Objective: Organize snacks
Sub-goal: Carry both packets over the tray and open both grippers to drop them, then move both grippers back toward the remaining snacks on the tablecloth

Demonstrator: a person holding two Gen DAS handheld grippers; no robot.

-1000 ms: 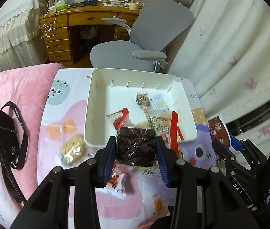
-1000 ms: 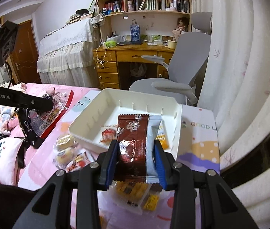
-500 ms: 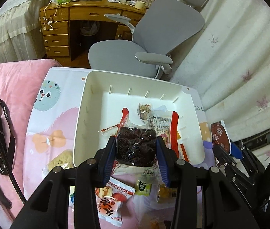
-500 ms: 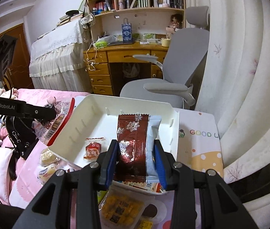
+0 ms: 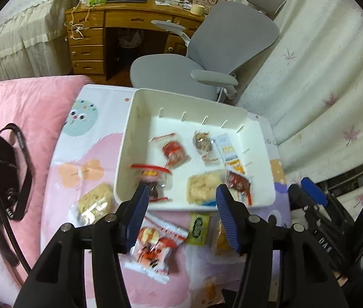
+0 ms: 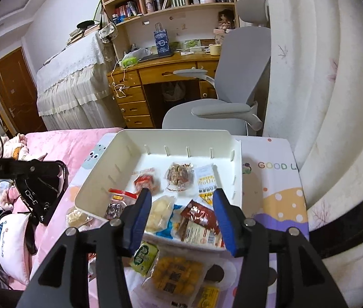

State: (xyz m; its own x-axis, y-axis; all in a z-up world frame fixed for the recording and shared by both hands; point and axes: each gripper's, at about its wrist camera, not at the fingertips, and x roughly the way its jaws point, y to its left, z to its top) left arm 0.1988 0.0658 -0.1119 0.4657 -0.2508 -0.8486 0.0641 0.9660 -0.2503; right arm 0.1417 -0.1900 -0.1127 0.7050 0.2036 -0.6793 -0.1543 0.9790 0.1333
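Left wrist view. Left gripper (image 5: 181, 205) poised above near rim of white bin (image 5: 130, 138), jaws opening, nothing pinched between pads. Dark-fruit pouch with red header (image 5: 151, 179) lying blurred at near-left corner of bin, clear of the pads; judged just released. Pale puffed-snack pack (image 5: 203, 187) and red-brown sachet (image 5: 239, 183) along near edge, toward right corner. Red-wrapped candy (image 5: 173, 151) and nut cluster pack (image 5: 202, 141) mid-bin. Outside, on printed cloth (image 5: 99, 118): noodle-like cake pack (image 5: 94, 202) beside left wall of bin, red-and-white pack (image 5: 153, 249) and green sachet (image 5: 199, 224) just off near rim.

Right wrist view. Right gripper (image 6: 181, 220) also over near rim, jaws opening, empty; red-brown sachet (image 6: 199, 215) resting inside against near wall. Yellow-cube pack (image 6: 176, 274) on cloth directly below jaws, green sachet (image 6: 144, 255) at its left.

Step in hand judged: let go, then retract. Advice: finish spreading before lifting so film does not cling to a pad; rise straight, avoid clipping bin rim. Next pick likely a loose pack off near rim; pinch across the narrow width, not a slack corner.
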